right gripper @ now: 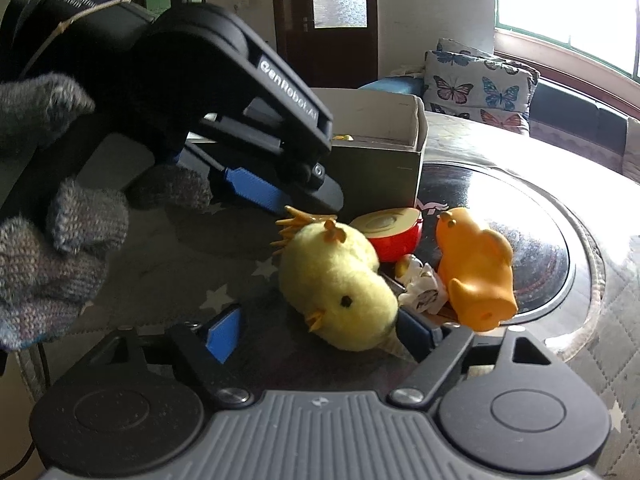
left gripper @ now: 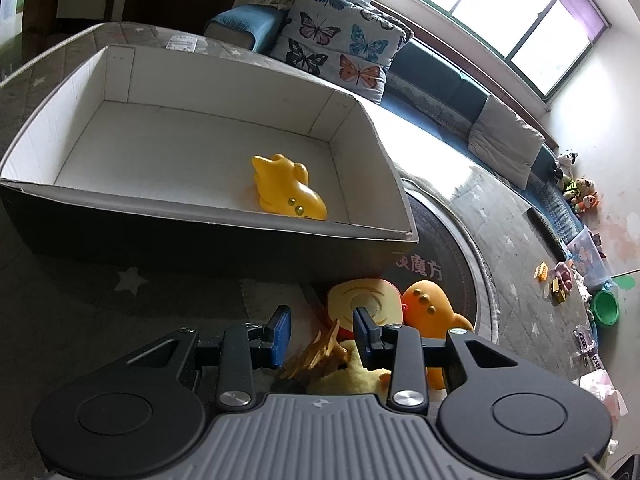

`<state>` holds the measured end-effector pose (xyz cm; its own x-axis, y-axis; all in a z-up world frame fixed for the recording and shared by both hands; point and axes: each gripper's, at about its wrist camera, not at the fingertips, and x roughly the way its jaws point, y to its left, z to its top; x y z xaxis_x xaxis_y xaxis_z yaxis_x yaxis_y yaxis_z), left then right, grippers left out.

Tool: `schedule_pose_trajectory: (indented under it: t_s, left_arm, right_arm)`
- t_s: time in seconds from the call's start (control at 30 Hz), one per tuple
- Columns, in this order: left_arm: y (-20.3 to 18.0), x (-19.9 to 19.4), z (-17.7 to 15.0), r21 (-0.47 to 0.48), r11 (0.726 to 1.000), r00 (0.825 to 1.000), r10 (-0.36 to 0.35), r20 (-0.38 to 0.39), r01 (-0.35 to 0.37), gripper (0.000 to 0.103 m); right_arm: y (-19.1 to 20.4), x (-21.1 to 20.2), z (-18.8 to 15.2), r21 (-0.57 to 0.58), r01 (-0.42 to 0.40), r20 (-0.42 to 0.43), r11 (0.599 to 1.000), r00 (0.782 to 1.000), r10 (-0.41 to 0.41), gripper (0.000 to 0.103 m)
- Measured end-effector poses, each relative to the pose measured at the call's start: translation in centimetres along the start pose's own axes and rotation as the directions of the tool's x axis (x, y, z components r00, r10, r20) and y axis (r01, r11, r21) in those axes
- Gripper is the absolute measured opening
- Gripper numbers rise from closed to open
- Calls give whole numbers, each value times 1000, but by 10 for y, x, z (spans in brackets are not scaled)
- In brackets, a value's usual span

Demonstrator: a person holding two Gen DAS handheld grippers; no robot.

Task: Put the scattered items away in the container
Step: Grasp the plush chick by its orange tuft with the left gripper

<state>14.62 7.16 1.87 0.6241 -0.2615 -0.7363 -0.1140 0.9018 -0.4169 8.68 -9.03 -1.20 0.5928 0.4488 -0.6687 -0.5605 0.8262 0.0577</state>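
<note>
The cardboard box (left gripper: 360, 152) with a white inside holds one yellow rubber toy (left gripper: 288, 188). In front of it, on the mat, my left gripper (left gripper: 322, 330) hangs open over a pile: a yellow plush chick (left gripper: 352, 378), a red and cream round toy (left gripper: 364, 300) and an orange rubber duck (left gripper: 432, 312). In the right wrist view, my right gripper (right gripper: 320, 332) is open with the plush chick (right gripper: 336, 284) lying between its fingers; the left pad (right gripper: 224, 332) stands clear of it. The left gripper (right gripper: 308, 206), held by a gloved hand (right gripper: 52, 240), hovers just behind the chick.
A small white crumpled item (right gripper: 420, 284) lies between the chick and the orange duck (right gripper: 472, 268). A round dark mat (right gripper: 520, 208) lies under the pile. Butterfly cushions (left gripper: 336, 40) and a long bench stand behind. More toys and a green bowl (left gripper: 606, 308) sit far right.
</note>
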Motion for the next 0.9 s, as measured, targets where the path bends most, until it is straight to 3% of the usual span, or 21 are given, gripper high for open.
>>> schedule_pose_trajectory:
  t_s: [0.43, 0.6, 0.9]
  left_arm:
    - [9, 14, -3, -28, 997, 997, -68, -45, 67, 30]
    - [12, 13, -2, -30, 996, 996, -82, -44, 81, 18]
    - [15, -6, 2, -29, 995, 995, -97, -3, 97, 16]
  right_arm:
    - [-7, 8, 3, 10, -6, -19, 1000, 1000, 7, 50]
    - [-7, 8, 3, 15, -10, -13, 1000, 1000, 10, 49]
    - [0, -2, 12, -10, -23, 22, 1000, 999, 23, 48]
